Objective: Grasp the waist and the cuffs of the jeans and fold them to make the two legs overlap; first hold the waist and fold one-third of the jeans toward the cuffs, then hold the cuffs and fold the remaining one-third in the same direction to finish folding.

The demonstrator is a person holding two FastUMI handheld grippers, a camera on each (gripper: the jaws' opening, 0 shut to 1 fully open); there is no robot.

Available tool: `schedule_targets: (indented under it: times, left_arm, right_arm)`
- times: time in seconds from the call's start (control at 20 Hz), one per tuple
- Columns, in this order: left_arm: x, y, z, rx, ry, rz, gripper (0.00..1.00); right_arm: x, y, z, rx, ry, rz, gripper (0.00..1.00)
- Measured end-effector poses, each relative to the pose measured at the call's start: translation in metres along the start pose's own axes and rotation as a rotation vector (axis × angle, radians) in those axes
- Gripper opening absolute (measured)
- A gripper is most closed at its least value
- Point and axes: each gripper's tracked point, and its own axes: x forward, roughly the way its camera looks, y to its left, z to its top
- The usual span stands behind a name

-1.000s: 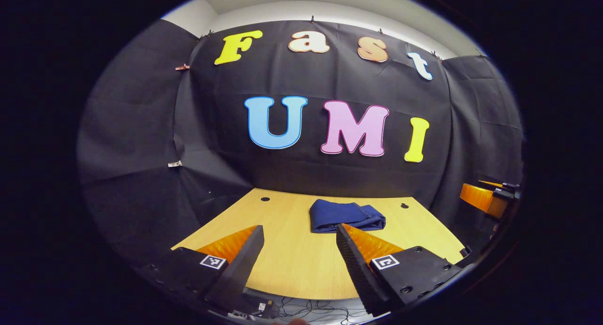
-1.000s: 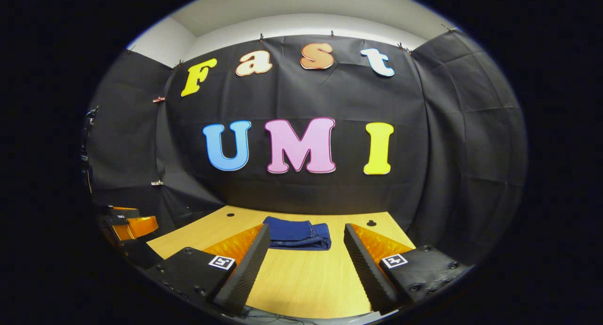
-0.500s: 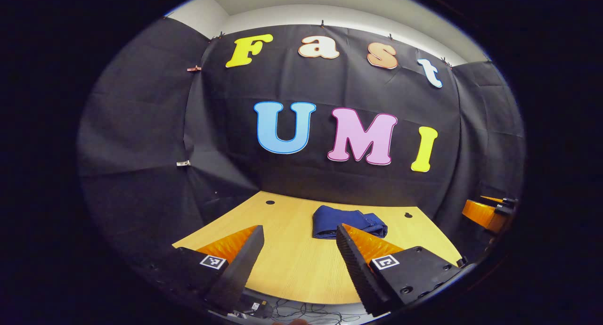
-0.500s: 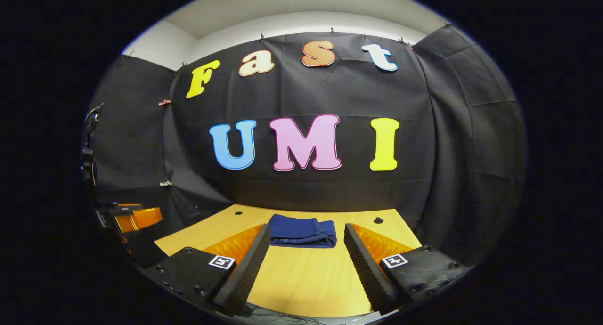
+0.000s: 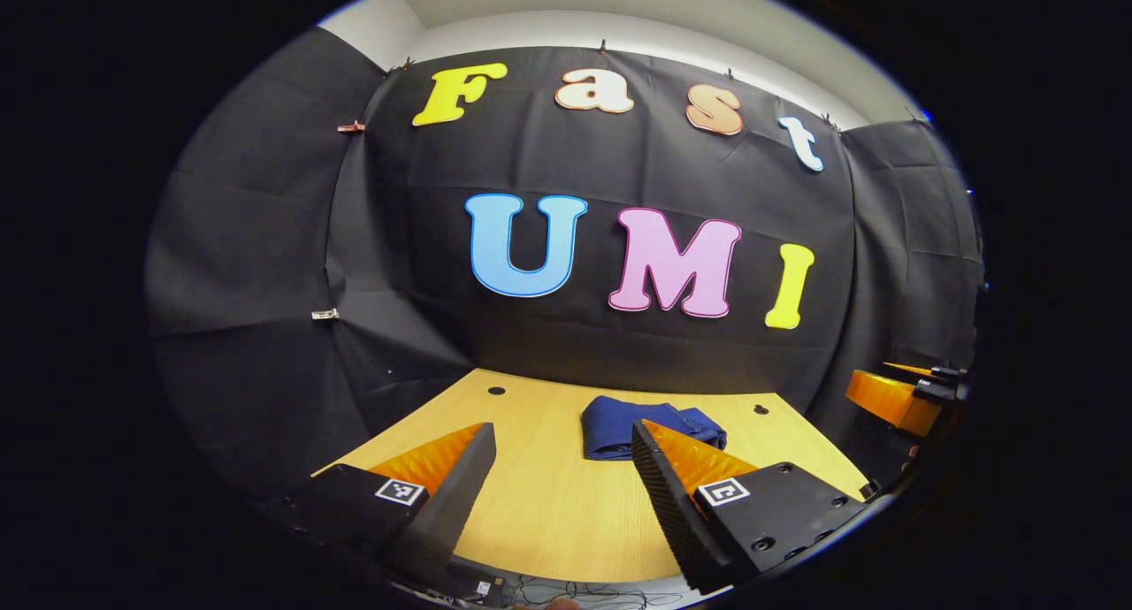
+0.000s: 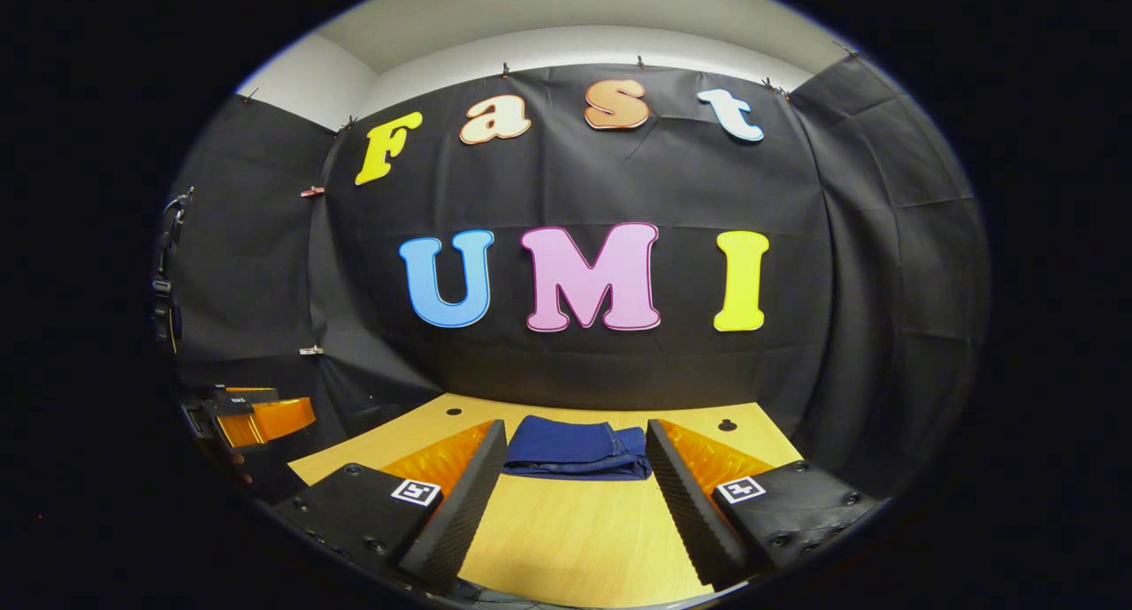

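Observation:
The dark blue jeans [image 5: 619,423] lie folded into a compact bundle on the wooden table [image 5: 539,504], toward its far side. In the right gripper view the same jeans [image 6: 575,446] rest between and beyond my fingers. My left gripper [image 5: 562,433] stands open near the table's front edge, well short of the jeans, nothing between its fingers. My right gripper [image 6: 575,431] is also open and holds nothing, back from the bundle. The right gripper [image 5: 898,396] shows at the far right of the left gripper view; the left gripper [image 6: 256,415] shows at the far left of the right gripper view.
Black cloth walls close in the table on three sides. Two small dark holes [image 5: 496,390] [image 5: 761,408] sit near the table's far corners. Cables [image 5: 575,588] lie on the floor below the front edge.
Both grippers have drifted slightly; the jeans sit a little lower and farther off in the left gripper view and shift right in the right gripper view. The jeans themselves have not moved.

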Motion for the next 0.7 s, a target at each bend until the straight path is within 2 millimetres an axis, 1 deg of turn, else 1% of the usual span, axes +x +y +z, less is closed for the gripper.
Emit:
schedule_targets:
  times: [0.1,0.15,0.2,0.35,0.5,0.7]
  left_arm:
    - [0.003,0.004,0.003,-0.002,0.002,-0.006,0.96]
    - [0.004,0.006,0.004,-0.002,0.005,-0.009,0.96]
    - [0.005,0.007,0.004,0.0,0.009,-0.009,0.96]
    - [0.001,0.011,0.011,0.009,-0.011,0.001,0.96]
    - [-0.004,0.014,0.008,0.018,-0.003,0.007,0.96]
    - [-0.006,0.018,0.007,0.009,0.001,0.016,0.96]
  right_arm:
    - [0.008,0.007,0.004,-0.005,-0.01,0.002,0.96]
    - [0.01,0.01,0.004,-0.002,-0.01,0.004,1.0]
    - [0.015,0.014,0.005,-0.003,-0.007,0.009,0.96]
    - [0.029,0.029,0.002,-0.009,0.022,0.043,0.97]
    - [0.044,0.042,0.006,-0.023,0.024,0.075,0.96]
    - [0.053,0.058,0.007,-0.04,0.029,0.111,0.96]
